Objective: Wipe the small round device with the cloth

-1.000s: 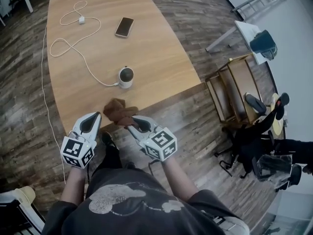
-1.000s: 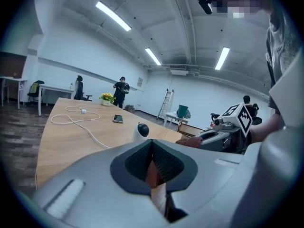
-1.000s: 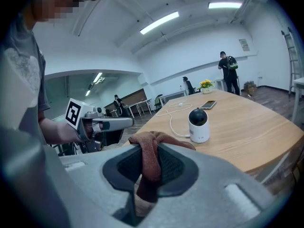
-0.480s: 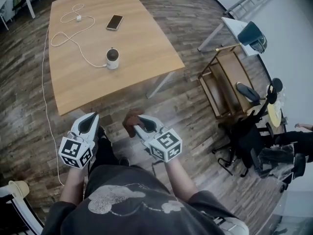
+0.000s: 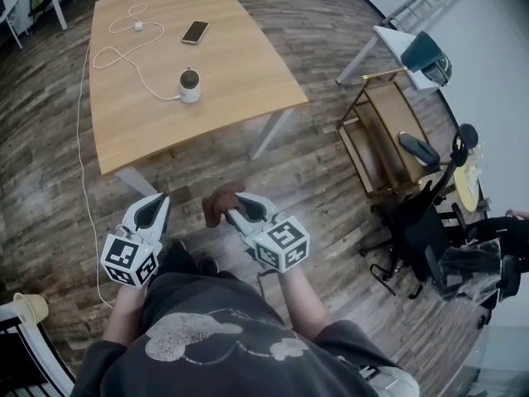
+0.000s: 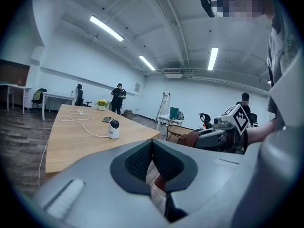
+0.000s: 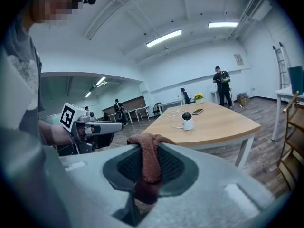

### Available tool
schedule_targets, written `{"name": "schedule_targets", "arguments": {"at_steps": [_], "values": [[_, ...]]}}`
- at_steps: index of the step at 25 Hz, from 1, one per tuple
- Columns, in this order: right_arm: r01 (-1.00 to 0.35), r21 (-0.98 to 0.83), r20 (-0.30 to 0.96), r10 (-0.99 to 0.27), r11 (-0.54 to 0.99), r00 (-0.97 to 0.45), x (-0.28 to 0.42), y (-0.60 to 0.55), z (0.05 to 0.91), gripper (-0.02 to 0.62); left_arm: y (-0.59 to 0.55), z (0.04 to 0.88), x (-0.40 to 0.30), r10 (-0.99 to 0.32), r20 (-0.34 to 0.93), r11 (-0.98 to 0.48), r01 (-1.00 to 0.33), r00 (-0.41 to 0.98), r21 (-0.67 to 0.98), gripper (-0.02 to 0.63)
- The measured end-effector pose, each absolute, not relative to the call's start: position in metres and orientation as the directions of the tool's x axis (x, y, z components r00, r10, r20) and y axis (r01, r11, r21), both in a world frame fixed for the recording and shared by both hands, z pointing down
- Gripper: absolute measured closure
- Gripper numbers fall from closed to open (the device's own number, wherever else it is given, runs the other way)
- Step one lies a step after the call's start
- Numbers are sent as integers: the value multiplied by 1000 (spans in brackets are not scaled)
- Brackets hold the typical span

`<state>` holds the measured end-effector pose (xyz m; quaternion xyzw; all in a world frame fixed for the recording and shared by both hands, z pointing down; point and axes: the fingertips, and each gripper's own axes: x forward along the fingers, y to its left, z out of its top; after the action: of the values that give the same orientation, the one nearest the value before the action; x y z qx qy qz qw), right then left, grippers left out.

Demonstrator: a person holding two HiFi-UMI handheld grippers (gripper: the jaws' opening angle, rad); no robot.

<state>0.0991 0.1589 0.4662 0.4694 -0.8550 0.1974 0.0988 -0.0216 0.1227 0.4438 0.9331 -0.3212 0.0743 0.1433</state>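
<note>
two jaws of the right gripper (image 5: 234, 208) are clamped on the brown cloth (image 5: 216, 205); the left gripper (image 5: 153, 208) is pressed shut, empty. both are held off the table (image 5: 240, 64) at its near edge. the small round device (image 5: 190, 85) is set mid-table.

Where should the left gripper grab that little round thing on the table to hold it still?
Likely the device by its white lower body, jaws across its sides, coming from the table's near edge. It stands upright, its top is rounded, and the cable leaves on its left in the head view.
</note>
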Motion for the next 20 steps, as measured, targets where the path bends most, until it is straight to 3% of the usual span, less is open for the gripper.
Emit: {"name": "schedule_targets", "arguments": {"at_steps": [20], "values": [[-852, -203, 378, -764, 482, -523, 88, 156, 462, 546, 122, 443, -34, -591, 223, -743, -631, 775, 223, 588]]}}
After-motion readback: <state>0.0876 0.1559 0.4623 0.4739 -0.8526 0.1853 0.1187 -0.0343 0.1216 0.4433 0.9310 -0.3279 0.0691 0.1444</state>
